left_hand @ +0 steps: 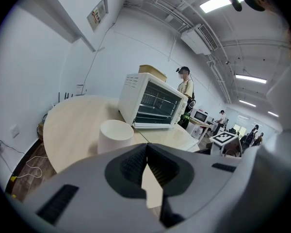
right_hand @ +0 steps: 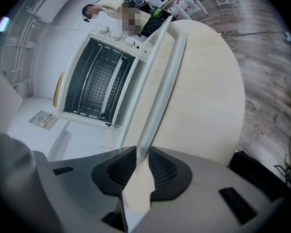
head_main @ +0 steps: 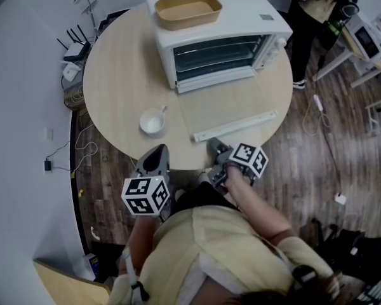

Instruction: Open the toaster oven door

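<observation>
The white toaster oven (head_main: 222,37) stands at the far side of the round table (head_main: 117,75). Its glass door (head_main: 225,110) lies folded down flat, and the cavity with its racks (right_hand: 99,84) shows. The door's silver handle bar (head_main: 238,126) runs along the near edge. My right gripper (head_main: 214,147) hovers at the table's rim by the bar's left end. In the right gripper view the bar (right_hand: 162,91) lines up with the narrow gap of the right gripper (right_hand: 137,154), and the pads do not press on it. My left gripper (head_main: 155,152) is shut and empty, short of the white cup (head_main: 152,122).
A tan tray (head_main: 187,9) rests on the oven's top. In the left gripper view the cup (left_hand: 115,136) sits just ahead of the jaws. A person (head_main: 317,5) stands beyond the table at the right. A router (head_main: 73,49) and cables lie on the floor at the left.
</observation>
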`<state>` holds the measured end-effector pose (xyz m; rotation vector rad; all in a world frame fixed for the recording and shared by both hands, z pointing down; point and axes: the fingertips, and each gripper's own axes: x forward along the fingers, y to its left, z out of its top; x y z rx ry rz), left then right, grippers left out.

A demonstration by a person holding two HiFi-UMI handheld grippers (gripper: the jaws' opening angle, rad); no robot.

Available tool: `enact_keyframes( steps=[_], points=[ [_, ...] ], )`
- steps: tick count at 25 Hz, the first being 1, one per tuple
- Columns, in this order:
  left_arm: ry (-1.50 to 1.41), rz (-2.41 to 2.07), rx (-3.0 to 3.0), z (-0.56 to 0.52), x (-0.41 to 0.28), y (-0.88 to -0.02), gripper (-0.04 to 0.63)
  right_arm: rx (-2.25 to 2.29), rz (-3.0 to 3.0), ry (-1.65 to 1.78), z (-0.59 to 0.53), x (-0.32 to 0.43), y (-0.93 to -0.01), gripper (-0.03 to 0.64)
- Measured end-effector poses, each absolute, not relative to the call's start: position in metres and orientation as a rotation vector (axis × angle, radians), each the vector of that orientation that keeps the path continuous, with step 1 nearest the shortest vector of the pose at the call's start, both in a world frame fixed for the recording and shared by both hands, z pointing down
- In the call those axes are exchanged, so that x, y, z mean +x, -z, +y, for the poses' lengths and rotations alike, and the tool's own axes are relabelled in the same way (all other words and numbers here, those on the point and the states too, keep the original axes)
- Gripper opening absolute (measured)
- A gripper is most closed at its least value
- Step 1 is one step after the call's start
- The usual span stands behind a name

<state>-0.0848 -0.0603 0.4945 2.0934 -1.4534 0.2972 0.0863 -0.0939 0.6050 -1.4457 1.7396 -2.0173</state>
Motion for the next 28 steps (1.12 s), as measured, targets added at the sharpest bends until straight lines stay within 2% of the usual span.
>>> enact_keyframes(
  steps=[7, 20, 28],
  points=[
    [-0.287, -1.456, 2.088, -0.06, -0.09, -0.495, 0.003, -1.47, 1.945, 1.881, -0.09, 0.086, -0.572, 0.08],
    [-0.268, -1.426, 2.101, -0.061, -0.086, -0.492, 0.002, -1.639, 2.346, 1.488, -0.093, 0.084, -0.526, 0.008],
    [-0.251, -1.435, 2.094, -0.061, -0.09, -0.492, 0.003, -1.711, 2.538, 1.262, -0.094, 0.082, -0.512, 0.003]
  ],
)
